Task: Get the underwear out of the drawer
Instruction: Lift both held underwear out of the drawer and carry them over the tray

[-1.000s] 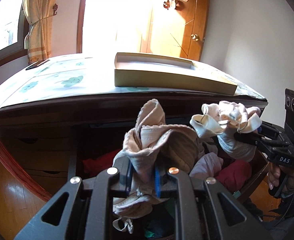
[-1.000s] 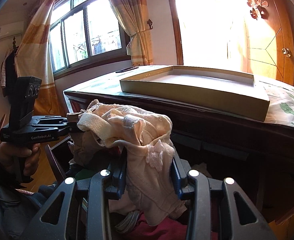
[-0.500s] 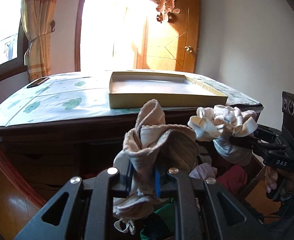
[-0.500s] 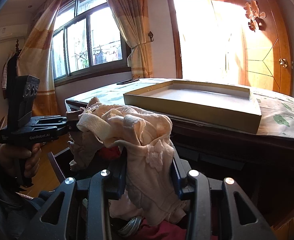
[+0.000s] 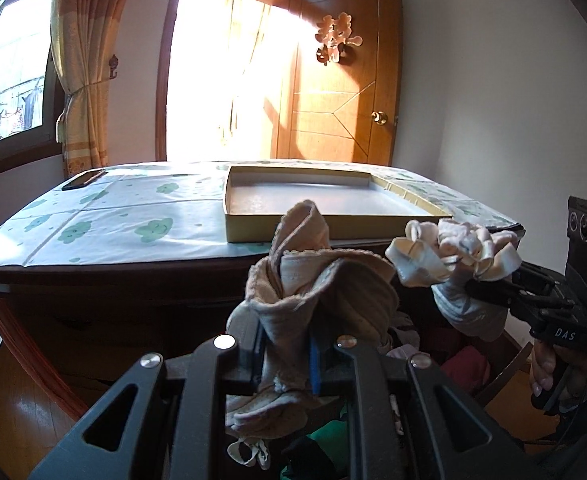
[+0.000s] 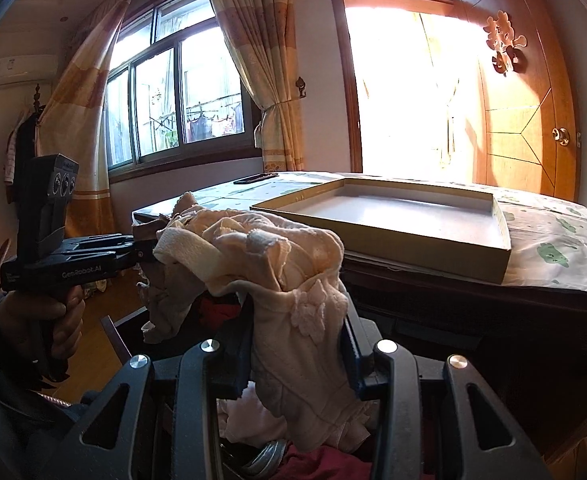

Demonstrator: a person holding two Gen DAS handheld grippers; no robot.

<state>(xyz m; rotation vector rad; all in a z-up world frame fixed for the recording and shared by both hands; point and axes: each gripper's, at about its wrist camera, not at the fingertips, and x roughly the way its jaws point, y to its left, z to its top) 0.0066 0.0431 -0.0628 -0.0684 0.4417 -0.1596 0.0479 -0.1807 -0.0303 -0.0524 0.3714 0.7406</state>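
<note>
Above the drawer (image 5: 505, 364), left gripper (image 5: 287, 354) and right gripper (image 6: 299, 356) each clamp underwear; both pieces are out, more clothes remain inside.

Beige ribbed underwear (image 5: 317, 300) bunches upright, pinched at six o'clock. Cream-pink lacy underwear (image 6: 293, 280), crumpled, droops at three o'clock of it, above the open drawer (image 5: 501, 376).

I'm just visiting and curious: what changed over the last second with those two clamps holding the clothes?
Both rose: the left gripper lifted its beige underwear, the right gripper its pink underwear, from below the tabletop edge up to the cardboard tray. Nothing was released; both stay clamped.
</note>
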